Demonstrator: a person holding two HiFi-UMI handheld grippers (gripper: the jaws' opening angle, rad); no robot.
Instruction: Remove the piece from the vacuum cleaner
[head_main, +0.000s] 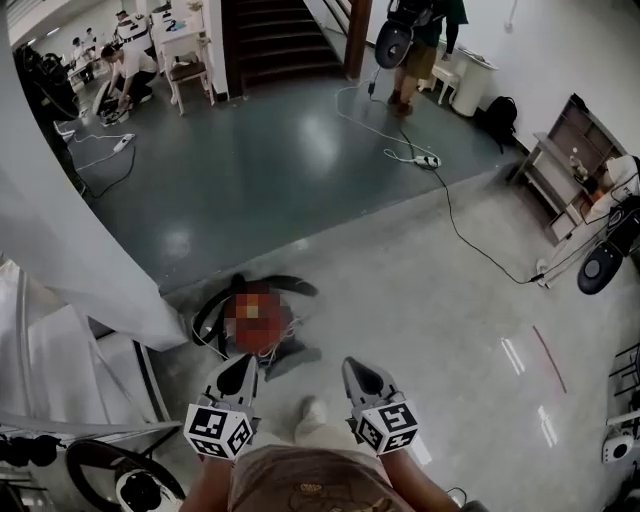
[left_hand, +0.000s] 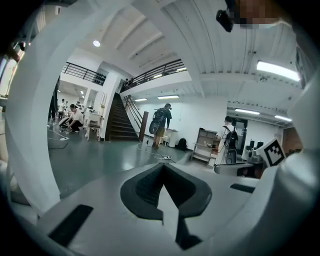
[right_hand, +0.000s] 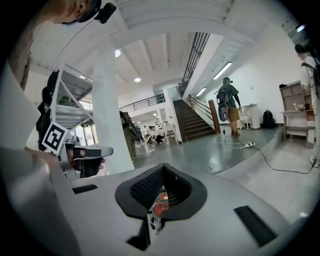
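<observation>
The vacuum cleaner (head_main: 285, 352), a red body with a black hose (head_main: 290, 284) looped over it, lies on the pale floor just ahead of me; a mosaic patch covers most of the red part. My left gripper (head_main: 240, 368) hovers above its near edge, shut and holding nothing. My right gripper (head_main: 358, 368) hangs to the right of the machine, also shut and holding nothing. In the left gripper view the jaws of my left gripper (left_hand: 164, 182) meet with only the hall behind them. In the right gripper view a sliver of the red vacuum cleaner (right_hand: 161, 200) shows below the closed right gripper (right_hand: 162, 172).
A white pillar (head_main: 60, 250) and white frame stand at the left. A black cable (head_main: 470, 245) runs from a power strip (head_main: 425, 160) across the floor. Shelves (head_main: 565, 160) line the right wall. People work at the far end by the stairs (head_main: 280, 40). My shoe (head_main: 312, 410) is below.
</observation>
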